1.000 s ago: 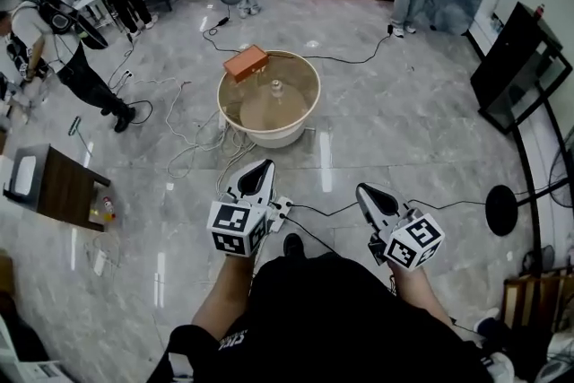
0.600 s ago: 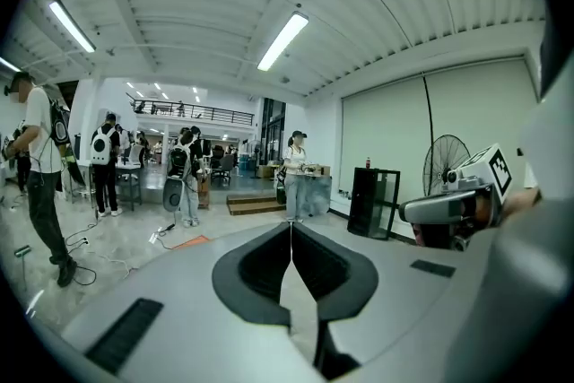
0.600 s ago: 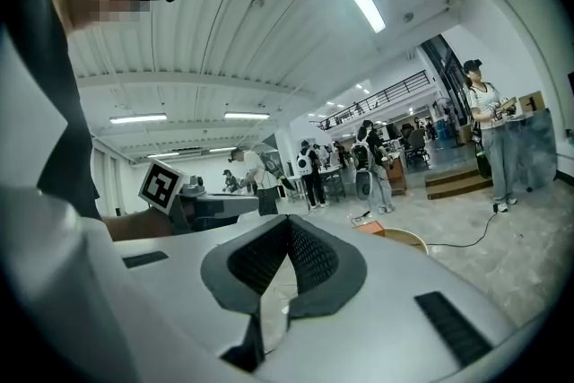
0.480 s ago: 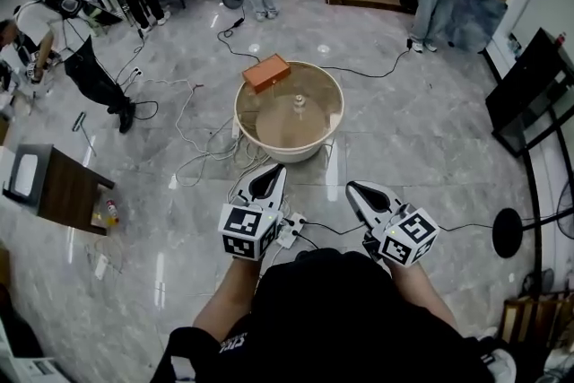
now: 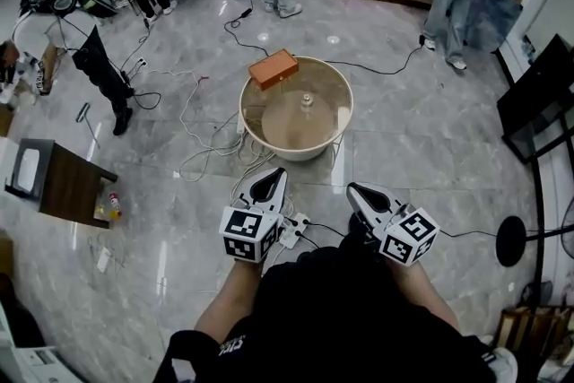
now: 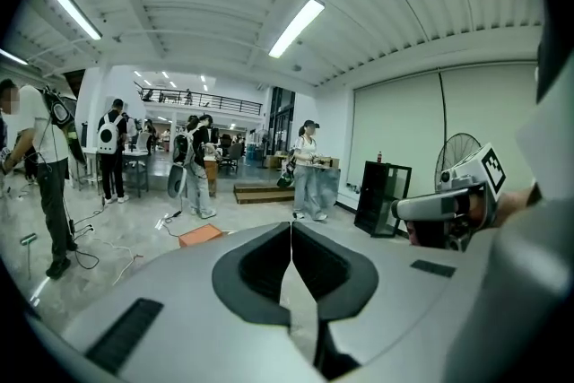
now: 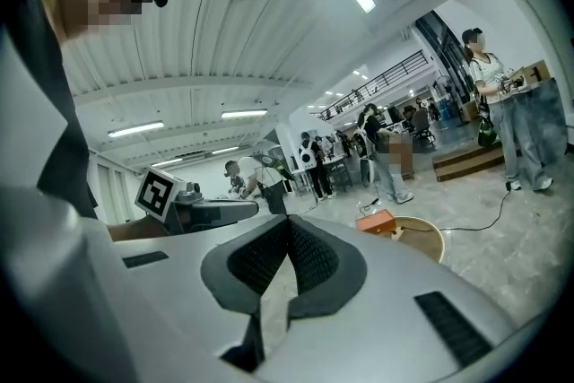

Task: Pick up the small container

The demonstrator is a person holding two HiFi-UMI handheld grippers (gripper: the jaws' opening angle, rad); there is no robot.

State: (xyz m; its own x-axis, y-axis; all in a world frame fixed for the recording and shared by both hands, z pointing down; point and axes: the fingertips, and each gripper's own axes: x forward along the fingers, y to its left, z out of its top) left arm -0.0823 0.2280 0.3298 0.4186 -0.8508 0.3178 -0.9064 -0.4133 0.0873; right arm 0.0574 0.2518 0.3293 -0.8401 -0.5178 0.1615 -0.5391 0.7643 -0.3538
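A small pale container (image 5: 307,100) stands at the middle of a round tan table (image 5: 256,126) with a raised white rim. An orange box (image 5: 273,67) lies on the table's far left rim. My left gripper (image 5: 269,178) and right gripper (image 5: 356,190) are held side by side short of the table's near edge, both shut and empty. In the left gripper view the jaws (image 6: 291,225) meet at their tips, with the orange box (image 6: 199,235) beyond them. The right gripper view shows its jaws (image 7: 289,221) shut too, with the table (image 7: 429,239) ahead to the right.
White and black cables (image 5: 211,134) trail over the glossy floor to the table's left, and a power strip (image 5: 291,230) lies under my grippers. A dark side table (image 5: 67,186) stands at the left. Several people stand at the back, and a black stand (image 5: 513,239) is at the right.
The round table with its container has come nearer and sits lower in the head view. Both grippers have travelled forward with the person and stay shut.
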